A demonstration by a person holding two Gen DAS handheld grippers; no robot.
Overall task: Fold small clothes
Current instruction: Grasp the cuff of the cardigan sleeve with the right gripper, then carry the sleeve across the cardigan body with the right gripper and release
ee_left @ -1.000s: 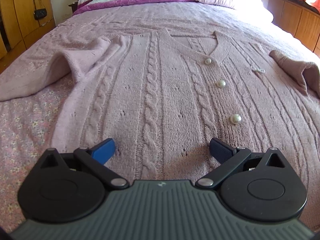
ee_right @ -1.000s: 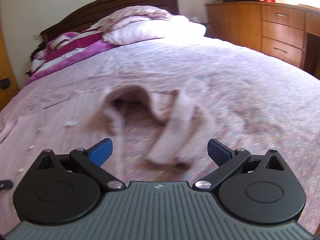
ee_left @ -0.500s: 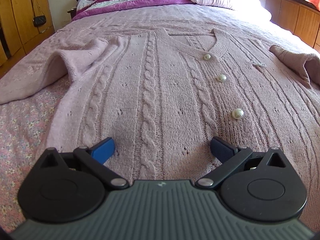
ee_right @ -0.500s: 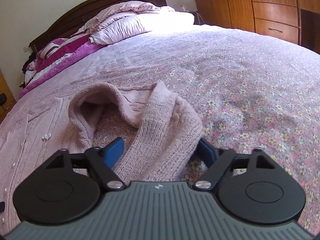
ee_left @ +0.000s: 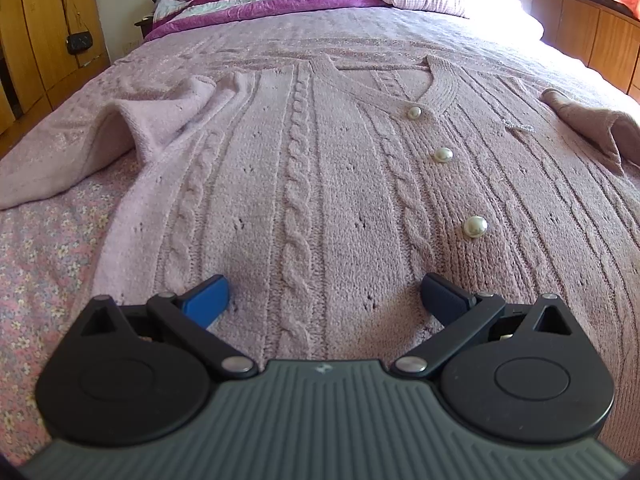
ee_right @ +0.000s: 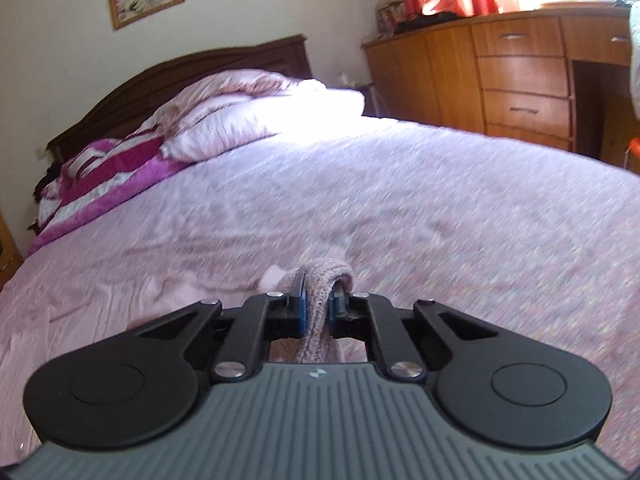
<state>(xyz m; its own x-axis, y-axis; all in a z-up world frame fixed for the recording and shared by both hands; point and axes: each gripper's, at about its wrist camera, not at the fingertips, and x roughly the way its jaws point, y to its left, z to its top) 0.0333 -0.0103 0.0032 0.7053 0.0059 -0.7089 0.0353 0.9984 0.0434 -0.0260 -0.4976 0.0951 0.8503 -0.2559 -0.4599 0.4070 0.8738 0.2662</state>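
Our left gripper (ee_left: 324,294) sits low over the pink cardigan (ee_left: 320,184), which lies spread flat on the bed (ee_left: 48,248), and its fingers (ee_left: 206,300) are spread wide apart with the cable-knit front between and ahead of them and the pearl buttons (ee_left: 475,227) beyond the right fingertip. Our right gripper (ee_right: 318,304) has its fingers pressed together on a fold of the cardigan's sleeve (ee_right: 320,280), which pokes out just past the fingertips and hangs down behind them, above the blurred bedspread.

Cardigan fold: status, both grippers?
Left gripper open, low over cardigan hem. Right gripper shut on sleeve. Other sleeve bunched. Nothing blocking.
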